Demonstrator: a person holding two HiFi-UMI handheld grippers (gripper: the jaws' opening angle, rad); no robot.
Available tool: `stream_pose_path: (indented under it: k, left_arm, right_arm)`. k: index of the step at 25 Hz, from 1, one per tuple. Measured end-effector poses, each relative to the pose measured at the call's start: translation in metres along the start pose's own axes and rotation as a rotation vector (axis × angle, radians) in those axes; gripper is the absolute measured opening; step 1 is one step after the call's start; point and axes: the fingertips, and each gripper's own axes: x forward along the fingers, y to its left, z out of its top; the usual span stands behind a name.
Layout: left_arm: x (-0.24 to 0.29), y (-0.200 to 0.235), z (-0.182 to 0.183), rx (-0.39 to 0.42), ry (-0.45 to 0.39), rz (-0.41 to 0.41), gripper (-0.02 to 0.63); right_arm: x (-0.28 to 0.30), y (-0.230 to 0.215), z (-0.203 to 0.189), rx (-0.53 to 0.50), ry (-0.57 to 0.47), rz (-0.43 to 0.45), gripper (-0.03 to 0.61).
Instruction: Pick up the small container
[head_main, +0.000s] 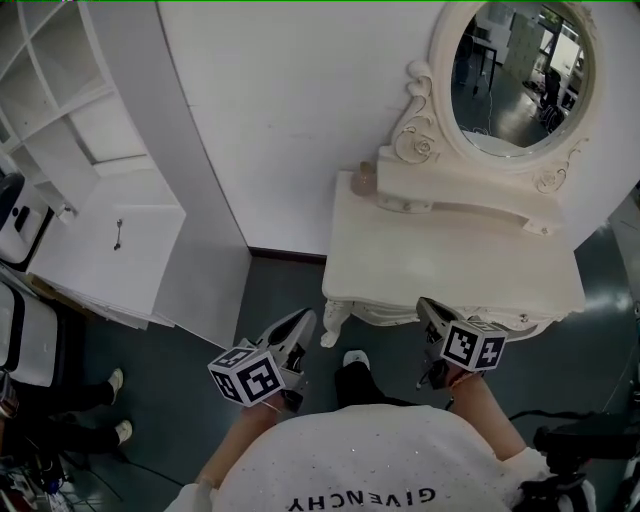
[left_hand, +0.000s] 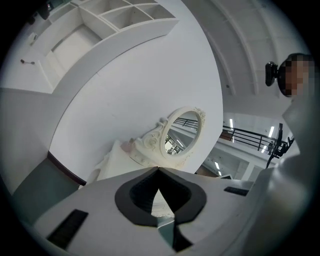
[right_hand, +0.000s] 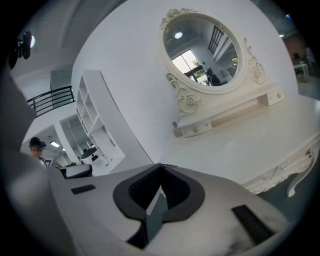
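The small container (head_main: 363, 180) is a pale pinkish jar at the back left corner of the white dressing table (head_main: 400, 260), beside the mirror's base. It also shows small and far off in the left gripper view (left_hand: 129, 146) and the right gripper view (right_hand: 176, 129). My left gripper (head_main: 305, 318) hangs over the floor just off the table's front left leg, jaws shut and empty (left_hand: 159, 170). At the table's front edge my right gripper (head_main: 425, 303) is also shut with nothing in it (right_hand: 161, 165). Both are well short of the container.
An oval mirror (head_main: 520, 70) in a carved frame stands at the table's back. A curved white wall runs behind it. White shelving (head_main: 60, 90) and a cabinet (head_main: 117, 235) stand at the left. Another person's legs (head_main: 60, 400) and dark equipment (head_main: 580, 450) flank me on the floor.
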Motion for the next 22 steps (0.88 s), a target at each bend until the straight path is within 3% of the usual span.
stream_pose_path:
  k: [4,11,16,22]
  left_arm:
    - [0.035,0.023,0.025,0.001,-0.017,0.007,0.000]
    - [0.107,0.045,0.082,0.082,-0.066,0.054,0.000]
    - [0.167,0.071,0.104,0.188,-0.046,0.142,0.000]
    - [0.252,0.079,0.144,0.228,-0.052,0.019,-0.002]
  right_arm:
    - [0.037,-0.011,0.040,0.016,-0.024,0.021,0.000]
    - [0.101,-0.040,0.122,-0.034,-0.066,0.064,0.000]
    - [0.122,-0.029,0.174,-0.177,-0.167,0.289,-0.002]
    - [0.151,-0.076,0.189,-0.215,-0.084,0.219,-0.002]
